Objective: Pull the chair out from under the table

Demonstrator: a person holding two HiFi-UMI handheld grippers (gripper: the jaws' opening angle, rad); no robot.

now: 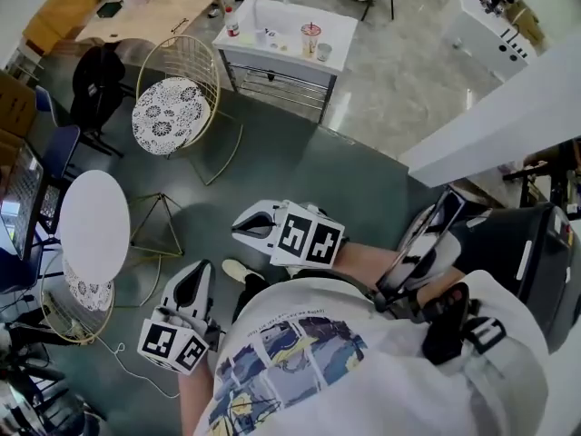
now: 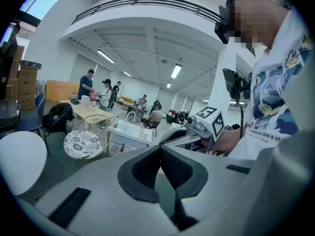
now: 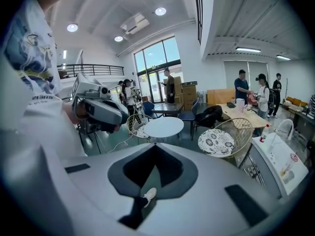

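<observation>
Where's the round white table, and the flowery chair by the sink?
Round white table [image 1: 91,218]: head view, middle of its top.
Flowery chair [image 1: 169,116]: head view, on its seat cushion.

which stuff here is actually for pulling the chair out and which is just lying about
For the job:
- tucked chair
- white round table over it
- left claw and right claw, both shut, holding nothing

Lying about:
- free wire chair
- sink stand
- cup on the stand
- wooden table
</observation>
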